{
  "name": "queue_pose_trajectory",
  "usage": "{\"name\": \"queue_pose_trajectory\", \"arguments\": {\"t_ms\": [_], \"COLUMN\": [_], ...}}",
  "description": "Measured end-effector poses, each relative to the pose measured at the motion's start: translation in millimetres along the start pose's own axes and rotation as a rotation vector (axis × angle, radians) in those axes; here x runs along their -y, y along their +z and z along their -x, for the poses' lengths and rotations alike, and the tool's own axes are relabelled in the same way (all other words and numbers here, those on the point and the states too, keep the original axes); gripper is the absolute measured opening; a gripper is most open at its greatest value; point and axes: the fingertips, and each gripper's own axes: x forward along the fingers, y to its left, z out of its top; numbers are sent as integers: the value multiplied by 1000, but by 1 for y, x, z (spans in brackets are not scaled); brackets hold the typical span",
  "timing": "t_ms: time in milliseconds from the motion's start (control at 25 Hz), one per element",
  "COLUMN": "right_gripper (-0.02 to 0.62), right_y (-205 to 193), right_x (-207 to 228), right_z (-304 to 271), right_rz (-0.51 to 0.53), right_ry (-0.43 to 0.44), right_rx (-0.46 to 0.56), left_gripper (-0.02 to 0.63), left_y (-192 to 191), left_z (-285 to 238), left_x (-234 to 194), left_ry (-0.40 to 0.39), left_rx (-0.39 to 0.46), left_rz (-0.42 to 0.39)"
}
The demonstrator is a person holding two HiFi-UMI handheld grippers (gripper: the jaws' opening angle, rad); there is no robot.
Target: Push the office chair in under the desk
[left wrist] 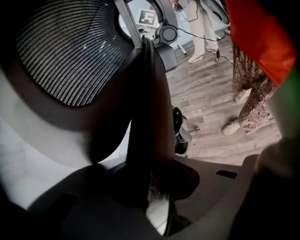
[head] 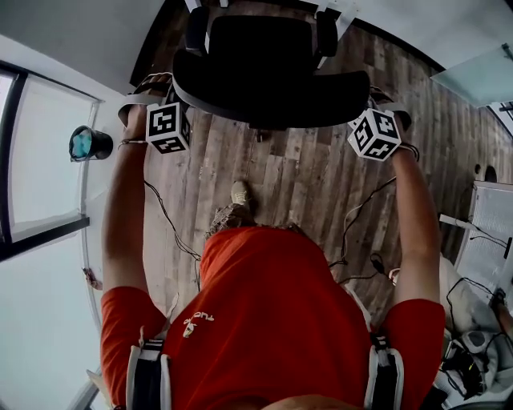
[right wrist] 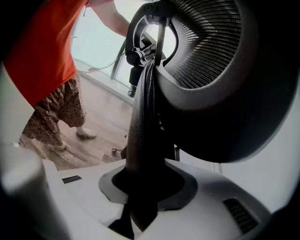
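A black office chair (head: 264, 76) stands in front of me on the wooden floor, its mesh backrest towards me and its armrests (head: 196, 28) beyond. My left gripper (head: 178, 108) is shut on the left edge of the backrest (left wrist: 145, 117), which runs straight down between its jaws. At the other side, my right gripper (head: 365, 122) is shut on the backrest's right edge (right wrist: 143, 140). The mesh panel (right wrist: 206, 42) fills the upper right of the right gripper view. I cannot pick out the desk with certainty; pale surfaces (head: 417, 24) lie beyond the chair.
Cables (head: 172, 232) trail over the floor beside my feet (head: 239, 196). A round blue-lensed device (head: 88, 142) sits by the window at the left. Equipment and wires (head: 481, 320) crowd the right. Another person's legs (left wrist: 201, 33) stand further off.
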Motion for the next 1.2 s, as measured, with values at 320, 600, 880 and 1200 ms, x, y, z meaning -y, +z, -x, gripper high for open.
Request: {"name": "queue_pose_trajectory", "arguments": {"t_ms": [320, 600, 880, 1200], "right_gripper": [109, 109, 107, 107], "right_y": [11, 9, -3, -16], "right_x": [36, 68, 102, 143], "right_z": [-31, -53, -75, -100], "right_rz": [-48, -71, -78, -76], "right_ry": [-2, 0, 1, 1], "right_rx": [-39, -59, -67, -61], "left_gripper": [81, 83, 83, 84], "left_y": [-34, -48, -57, -64], "left_z": [-37, -66, -96, -132], "left_x": [-40, -70, -101, -135], "left_ry": [-8, 5, -9, -8], "left_rx": [36, 60, 64, 63], "left_rz": [-38, -48, -55, -56]}}
